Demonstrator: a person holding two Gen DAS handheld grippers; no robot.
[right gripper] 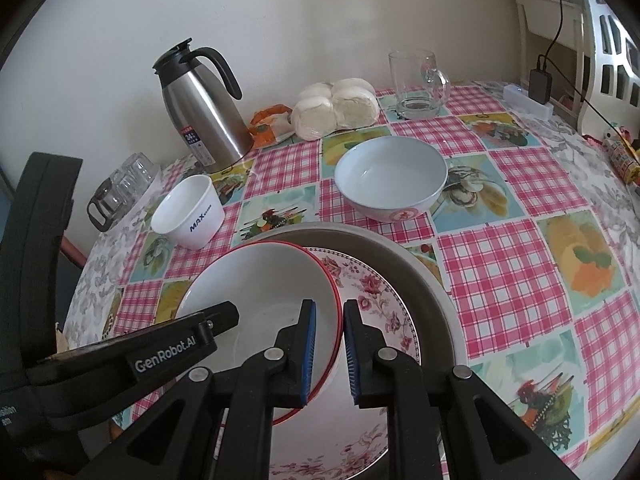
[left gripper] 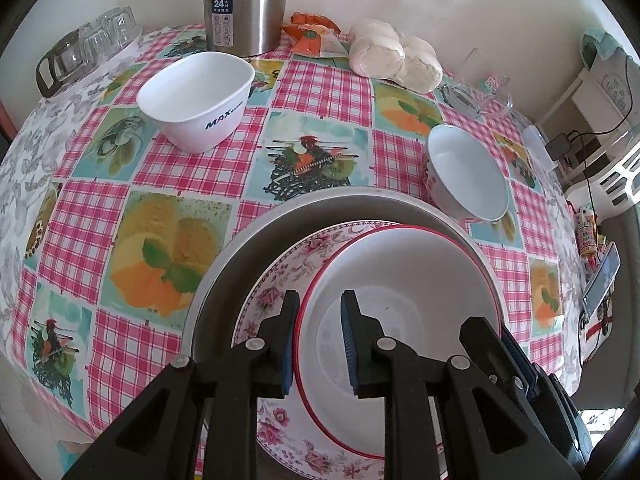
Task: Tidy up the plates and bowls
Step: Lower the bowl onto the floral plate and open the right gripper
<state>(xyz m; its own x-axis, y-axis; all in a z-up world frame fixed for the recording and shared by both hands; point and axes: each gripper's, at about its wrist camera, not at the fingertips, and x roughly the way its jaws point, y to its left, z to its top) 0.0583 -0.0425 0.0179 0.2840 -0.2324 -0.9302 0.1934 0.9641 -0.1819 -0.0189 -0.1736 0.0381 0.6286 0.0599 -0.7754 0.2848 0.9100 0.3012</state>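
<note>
A white bowl with a red rim [left gripper: 400,272] [right gripper: 260,280] sits on a floral plate [left gripper: 272,300] [right gripper: 376,292] inside a round metal tray [left gripper: 248,240] [right gripper: 420,264]. My left gripper [left gripper: 320,340] straddles the bowl's left rim, one pad outside and one inside, shut on it. On the opposite rim my right gripper [right gripper: 329,352] is shut the same way. A white bowl marked MAX [left gripper: 196,92] [right gripper: 188,212] and a pale blue bowl [left gripper: 468,172] [right gripper: 390,176] stand apart on the checked tablecloth behind the tray.
Against the back wall stand a steel thermos jug [left gripper: 244,4] [right gripper: 204,108], a bag of white buns [left gripper: 396,52] [right gripper: 336,108] and a glass mug [right gripper: 418,84]. Upturned glasses [left gripper: 92,48] crowd the far left corner. A white chair [right gripper: 612,60] is beyond the table's right edge.
</note>
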